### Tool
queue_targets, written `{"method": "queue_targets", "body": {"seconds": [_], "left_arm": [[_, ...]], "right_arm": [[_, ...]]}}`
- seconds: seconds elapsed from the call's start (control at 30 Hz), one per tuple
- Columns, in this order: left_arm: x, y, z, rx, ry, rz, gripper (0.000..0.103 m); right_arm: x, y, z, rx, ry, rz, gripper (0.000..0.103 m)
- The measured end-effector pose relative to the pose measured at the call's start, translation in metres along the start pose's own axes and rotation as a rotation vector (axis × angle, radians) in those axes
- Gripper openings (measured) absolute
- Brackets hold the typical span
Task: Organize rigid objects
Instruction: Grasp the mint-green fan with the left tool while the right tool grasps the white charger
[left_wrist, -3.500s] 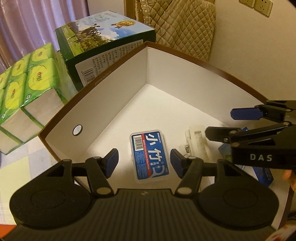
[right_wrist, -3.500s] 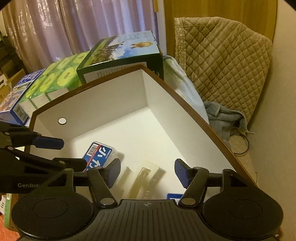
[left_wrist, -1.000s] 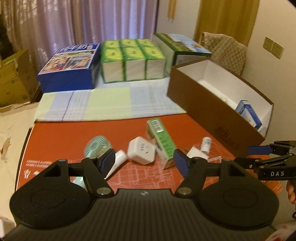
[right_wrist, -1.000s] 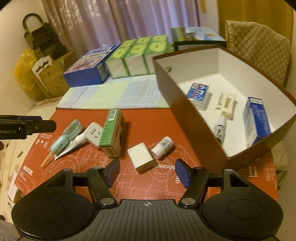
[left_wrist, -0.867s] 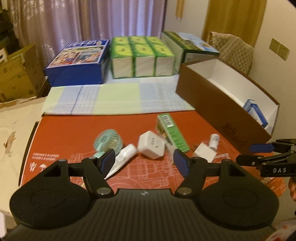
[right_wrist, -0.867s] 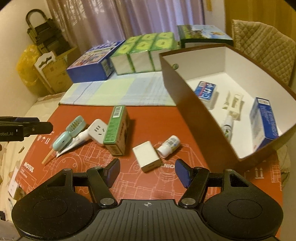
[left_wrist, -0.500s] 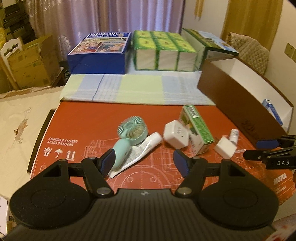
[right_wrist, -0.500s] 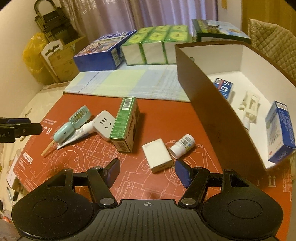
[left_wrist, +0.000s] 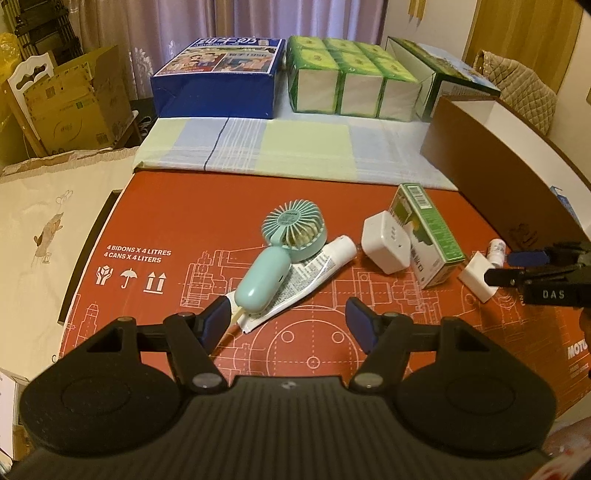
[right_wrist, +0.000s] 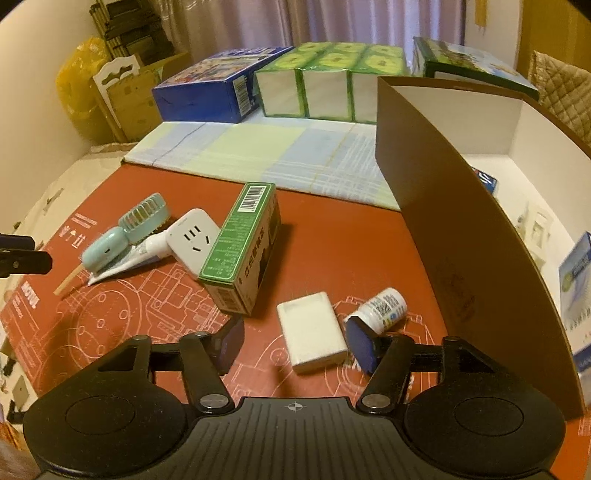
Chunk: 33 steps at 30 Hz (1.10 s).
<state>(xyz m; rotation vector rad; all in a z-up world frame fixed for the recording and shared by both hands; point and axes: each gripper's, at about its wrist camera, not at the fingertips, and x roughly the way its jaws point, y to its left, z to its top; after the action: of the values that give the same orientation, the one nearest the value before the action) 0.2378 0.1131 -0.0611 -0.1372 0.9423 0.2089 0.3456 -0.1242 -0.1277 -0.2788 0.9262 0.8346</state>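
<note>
Reaching for the next pick: my right claw (right_wrist: 295, 341), wide open and empty, straddles the flat white plastic box (right_wrist: 312, 332); left claw (left_wrist: 286, 317), likewise open and empty, waits. Next I lower and close.

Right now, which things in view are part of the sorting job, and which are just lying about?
Job:
- mint green handheld fan
- white toothpaste tube
- white plug adapter
- green carton
- flat white box
- small white bottle
- brown storage box

Lying about:
- blue carton
- green tissue packs
- checked cloth
</note>
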Motion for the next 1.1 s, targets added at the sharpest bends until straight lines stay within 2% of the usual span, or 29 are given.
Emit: {"method": "queue_targets", "body": {"seconds": [0.43,0.6,0.63,0.73,1.1], "left_arm": [[0.019,0.011,0.005,0.014,0.027,-0.009,0.065],[0.029,0.015,0.01,0.032,0.031,-0.019,0.065],[0.031,0.016,0.011,0.035,0.032,-0.022,0.065],[0.041,0.018,0.015,0.053,0.037,-0.034,0.065],[0.087,0.028,0.038,0.114,0.06,-0.149,0.065]], "right_arm": [[0.035,-0.001,0.007,-0.075,0.044,-0.025,0.05],[0.043,0.006,0.005,-0.104,0.057,-0.047,0.046],[0.044,0.007,0.004,-0.105,0.062,-0.053,0.043],[0.046,0.01,0.002,-0.084,0.082,-0.052,0.038],[0.041,0.011,-0.008,0.017,0.078,-0.109,0.038]]}}
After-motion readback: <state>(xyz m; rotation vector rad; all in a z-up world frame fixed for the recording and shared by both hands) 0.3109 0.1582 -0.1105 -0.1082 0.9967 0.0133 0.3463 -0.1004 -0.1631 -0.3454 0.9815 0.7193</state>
